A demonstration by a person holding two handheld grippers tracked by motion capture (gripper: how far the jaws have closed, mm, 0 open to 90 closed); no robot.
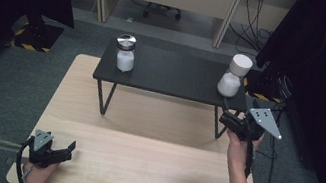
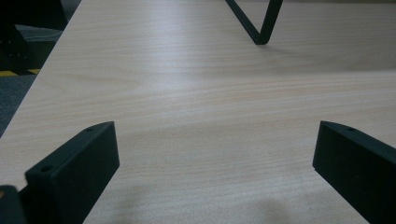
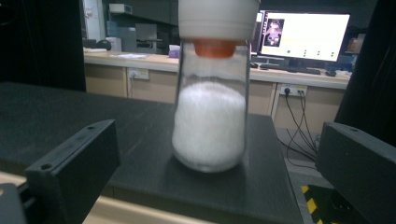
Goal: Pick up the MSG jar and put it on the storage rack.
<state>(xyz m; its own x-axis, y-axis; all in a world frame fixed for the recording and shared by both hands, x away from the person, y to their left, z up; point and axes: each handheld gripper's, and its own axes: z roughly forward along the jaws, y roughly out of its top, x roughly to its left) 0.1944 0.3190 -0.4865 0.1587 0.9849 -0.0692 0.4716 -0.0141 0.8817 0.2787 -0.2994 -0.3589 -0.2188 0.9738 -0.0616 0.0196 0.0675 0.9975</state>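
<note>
black jaws of my left gripper [image 2: 215,172] rise nearest the lens in the left gripper view, spread wide, with nothing but bare pale wood between them. from the high view, this left gripper rests at the near left corner of the light wooden table [image 1: 138,163], held by a hand that enters from the bottom edge. my right gripper [image 1: 226,114] sits at the far right, just off the near right corner of the small black table [image 1: 174,75] that stands on the wooden one, its grey three-cornered plate on top and its cable trailing down beside the forearm. its jaws are spread wide too and grip nothing; i see them in the right gripper view standing either side of the white-capped jar [image 3: 211,88] but short of it, not touching. this jar, a clear glass body part filled with white powder, an orange band under a wide white cap, stands upright on the black table's right end, near its front edge. a second jar with a silver lid [image 1: 125,53], also holding white powder, stands upright at the left end of the same black table, well apart from the first. behind, a desk carries a lit monitor [image 3: 303,35].
</note>
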